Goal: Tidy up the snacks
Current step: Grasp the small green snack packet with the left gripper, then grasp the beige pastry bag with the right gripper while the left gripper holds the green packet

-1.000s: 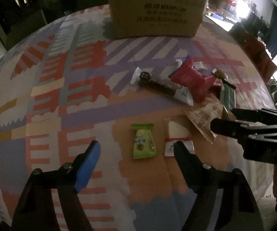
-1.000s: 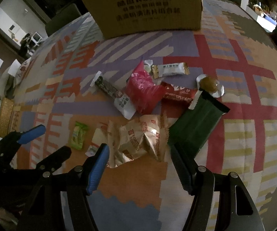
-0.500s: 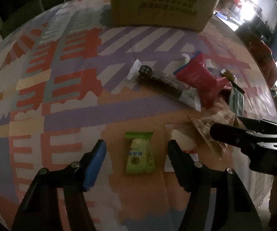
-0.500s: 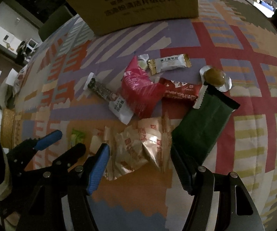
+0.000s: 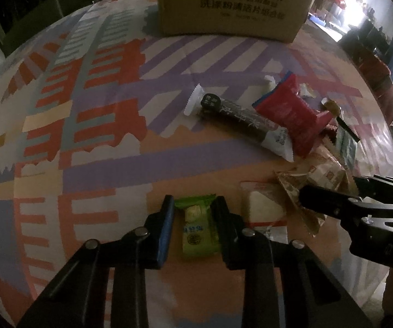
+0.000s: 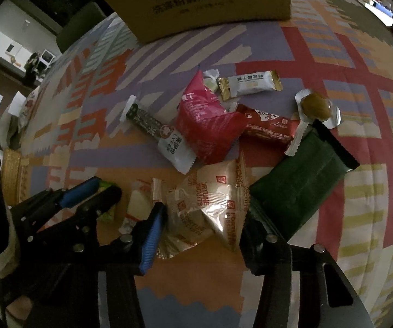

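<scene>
A small green snack packet (image 5: 197,229) lies flat on the patterned tablecloth (image 5: 87,142). My left gripper (image 5: 195,205) points steeply down over it. Its jaws are closing and the pads press on the packet's two long sides. In the right wrist view the left gripper (image 6: 106,187) sits at the left with a bit of green showing. My right gripper (image 6: 204,213) straddles a crinkled tan fortune biscuit packet (image 6: 210,191). These jaws are closing too, and the pads bear on the packet's edges and bunch it up.
A cardboard box (image 5: 234,2) stands at the back. On the cloth lie a white-wrapped snack (image 5: 262,207), a long dark bar (image 5: 237,114), a red pouch (image 5: 289,112), a dark green packet (image 6: 300,188), a red bar (image 6: 267,127), a gold-ended bar (image 6: 251,83) and a jelly cup (image 6: 315,105).
The left gripper came down over the green packet and its jaws narrowed onto it. The right gripper's jaws drew in on the fortune biscuit packet.
</scene>
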{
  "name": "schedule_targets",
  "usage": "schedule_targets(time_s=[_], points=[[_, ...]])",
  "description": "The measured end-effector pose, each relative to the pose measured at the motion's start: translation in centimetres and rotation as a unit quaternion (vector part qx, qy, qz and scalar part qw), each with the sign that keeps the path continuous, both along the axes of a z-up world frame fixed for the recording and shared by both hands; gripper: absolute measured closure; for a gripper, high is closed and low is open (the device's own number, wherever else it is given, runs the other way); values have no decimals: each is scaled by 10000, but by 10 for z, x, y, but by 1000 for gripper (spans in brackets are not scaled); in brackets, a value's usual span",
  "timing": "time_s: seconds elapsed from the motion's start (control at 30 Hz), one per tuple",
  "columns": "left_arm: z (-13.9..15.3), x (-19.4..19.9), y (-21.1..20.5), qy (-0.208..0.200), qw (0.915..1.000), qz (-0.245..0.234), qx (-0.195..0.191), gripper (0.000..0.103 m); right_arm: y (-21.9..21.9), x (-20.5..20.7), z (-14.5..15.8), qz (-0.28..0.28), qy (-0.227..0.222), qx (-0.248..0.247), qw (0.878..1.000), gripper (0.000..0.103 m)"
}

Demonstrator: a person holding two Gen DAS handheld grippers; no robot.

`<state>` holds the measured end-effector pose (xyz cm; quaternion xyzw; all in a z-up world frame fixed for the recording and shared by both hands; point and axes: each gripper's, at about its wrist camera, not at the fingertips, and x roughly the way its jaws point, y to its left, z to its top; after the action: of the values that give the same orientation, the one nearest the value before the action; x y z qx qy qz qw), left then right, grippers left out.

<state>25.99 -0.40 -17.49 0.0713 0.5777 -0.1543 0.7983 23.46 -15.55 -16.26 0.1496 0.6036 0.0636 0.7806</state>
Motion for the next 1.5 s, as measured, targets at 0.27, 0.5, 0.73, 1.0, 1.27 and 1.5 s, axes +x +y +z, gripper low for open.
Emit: schedule_targets(time_s=[0.27, 0.5, 0.73, 1.0, 1.27, 1.5], points=[[12, -5, 3, -83, 9997, 44, -204, 75, 0, -3, 7, 48, -106, -24, 9999, 57], [36, -9, -1, -298, 9990, 0, -337, 75, -2, -11, 23, 72, -293, -85, 9995, 57], [61, -8, -8, -599, 9974, -113, -374, 75, -7, -16, 47, 68, -645, -255, 9976, 57], [99, 3, -11, -978, 9941, -180, -437, 74, -17, -7, 84, 83, -1188, -445, 9919, 57], [136, 18, -20, -1415, 9881, -327, -502, 74, -22, 10, 117, 28, -1661, -506, 9848, 57], [162, 39, -26, -1639, 9839, -373, -604, 74, -27, 27, 140, -54, -1950, -470, 9797, 57]])
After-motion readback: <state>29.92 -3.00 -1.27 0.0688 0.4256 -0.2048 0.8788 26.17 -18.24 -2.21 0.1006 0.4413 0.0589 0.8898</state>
